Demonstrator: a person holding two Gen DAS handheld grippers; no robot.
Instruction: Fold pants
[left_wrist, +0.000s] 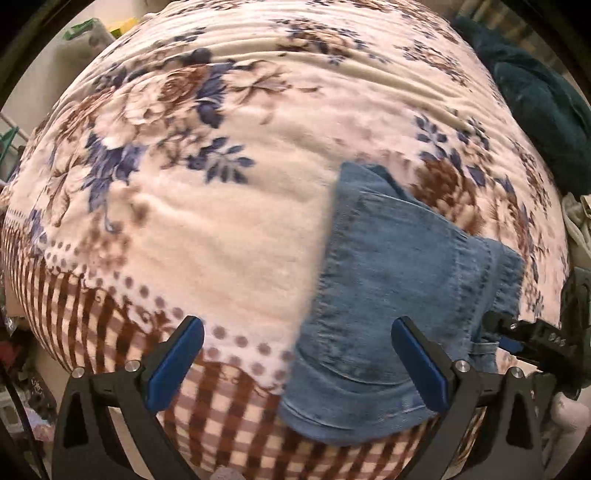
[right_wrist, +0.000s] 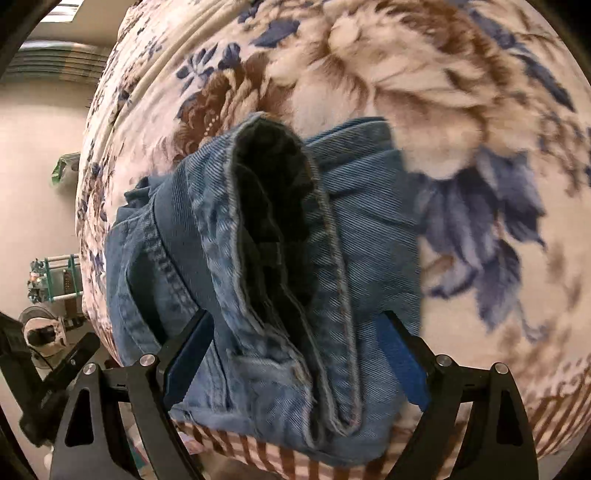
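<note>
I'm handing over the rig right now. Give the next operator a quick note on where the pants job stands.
Left tongs: open, empty, hovering over the blanket just left of the jeans.
Right tongs: open around the jeans, not clamped.
Jeans lie in a compact bundle near the blanket's checked edge.
Done: jeans look folded down small.
Left: one hem gapes open in the right view; probably flatten it, then pull both tongs away.

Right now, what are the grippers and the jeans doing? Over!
Left gripper open, empty. Right gripper open around folded jeans. Jeans lie on floral blanket. Nothing blocking.
</note>
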